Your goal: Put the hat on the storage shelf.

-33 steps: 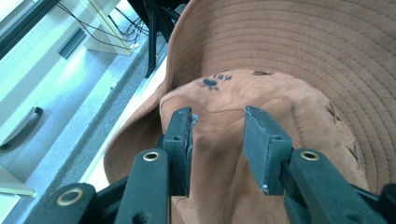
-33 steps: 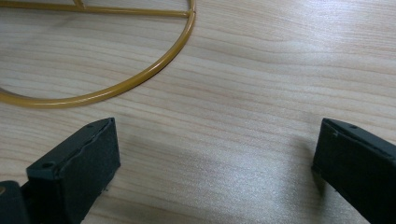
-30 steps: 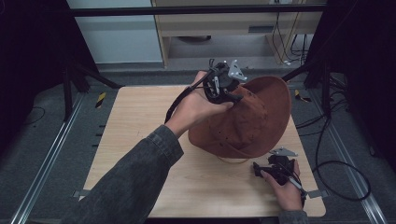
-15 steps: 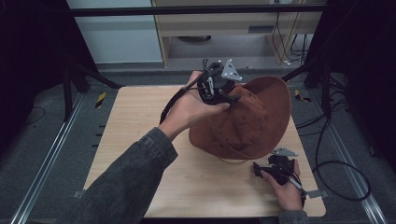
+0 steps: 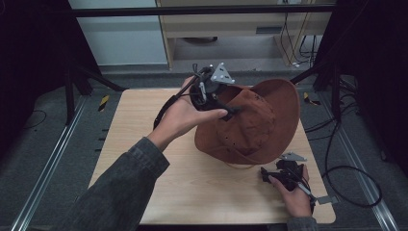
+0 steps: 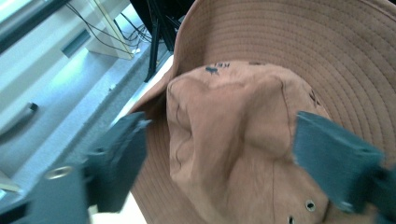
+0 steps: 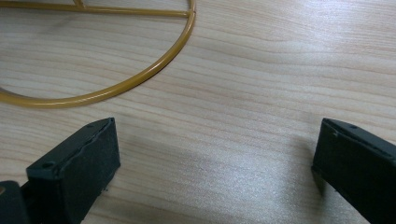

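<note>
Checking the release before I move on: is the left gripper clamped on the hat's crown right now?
No. In the left gripper view the left gripper has both jaws spread wide, clear of the brown hat crown between them.

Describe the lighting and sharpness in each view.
High view: dim, dark surroundings, the brown hat and table evenly lit. Left gripper view: bright, its jaws motion-blurred, the hat's crown fairly sharp. Right gripper view: crisp wood grain, soft jaw shadows, glint along the yellow wire ring.

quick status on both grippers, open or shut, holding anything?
Left gripper: jaws have just been opening, now open and apart from the brown hat, holding nothing.
Right gripper: open over the wooden table, holding nothing.
</note>
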A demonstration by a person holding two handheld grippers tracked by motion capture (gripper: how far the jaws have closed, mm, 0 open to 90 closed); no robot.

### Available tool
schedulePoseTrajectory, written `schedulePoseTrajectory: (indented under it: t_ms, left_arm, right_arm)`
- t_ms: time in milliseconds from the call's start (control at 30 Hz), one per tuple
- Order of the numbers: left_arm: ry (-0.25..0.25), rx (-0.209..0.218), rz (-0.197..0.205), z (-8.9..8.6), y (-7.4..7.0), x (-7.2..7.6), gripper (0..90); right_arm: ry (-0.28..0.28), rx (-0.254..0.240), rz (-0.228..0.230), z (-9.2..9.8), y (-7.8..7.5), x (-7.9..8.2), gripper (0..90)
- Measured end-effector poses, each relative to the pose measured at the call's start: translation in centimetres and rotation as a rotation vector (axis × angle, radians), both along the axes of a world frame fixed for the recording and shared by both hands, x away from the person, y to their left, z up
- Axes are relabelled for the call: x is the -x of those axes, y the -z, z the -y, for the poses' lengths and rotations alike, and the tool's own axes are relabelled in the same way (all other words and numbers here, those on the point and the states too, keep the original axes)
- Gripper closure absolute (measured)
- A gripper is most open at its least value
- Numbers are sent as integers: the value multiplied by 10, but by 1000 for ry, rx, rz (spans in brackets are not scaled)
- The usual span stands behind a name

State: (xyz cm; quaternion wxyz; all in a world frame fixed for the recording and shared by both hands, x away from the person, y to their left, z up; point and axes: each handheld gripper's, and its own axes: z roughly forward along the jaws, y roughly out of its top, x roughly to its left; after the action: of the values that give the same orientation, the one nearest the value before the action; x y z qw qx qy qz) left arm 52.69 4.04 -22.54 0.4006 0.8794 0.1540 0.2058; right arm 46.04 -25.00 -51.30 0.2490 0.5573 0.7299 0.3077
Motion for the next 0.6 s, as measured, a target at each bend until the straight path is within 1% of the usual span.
schedulePoseTrajectory:
  t_ms: [100, 133, 267, 333, 367, 400, 433, 467, 533, 600]
  left_arm:
    - [-11, 14, -16, -15, 6, 2, 87]
    - [-15, 12, -18, -20, 8, 3, 80]
    - [-32, 37, -35, -46, 23, 9, 69]
    - [-43, 49, -48, -61, 34, 12, 63]
    - [-51, 44, -49, -71, 41, 14, 61]
    - [-60, 44, -50, -77, 46, 15, 58]
    - [-71, 53, -60, -87, 53, 17, 57]
    - [-76, 63, -69, -93, 58, 19, 57]
    - [-101, 73, -78, -110, 72, 23, 55]
    - [-121, 65, -82, -123, 84, 27, 55]
  right_arm:
    - [0, 0, -1, 0, 0, 0, 6]
    - [2, -2, 0, 0, 0, 0, 6]
    - [0, 1, 0, 0, 0, 0, 6]
    - [0, 1, -1, 0, 0, 0, 6]
    - [-1, 1, -1, 0, 0, 0, 6]
    - [2, -3, -3, 0, 0, 0, 6]
    - [-2, -5, 1, 0, 0, 0, 6]
    - [-2, -5, 0, 0, 0, 0, 6]
    - [-2, -5, 1, 0, 0, 0, 6]
    - [-2, -5, 0, 0, 0, 0, 6]
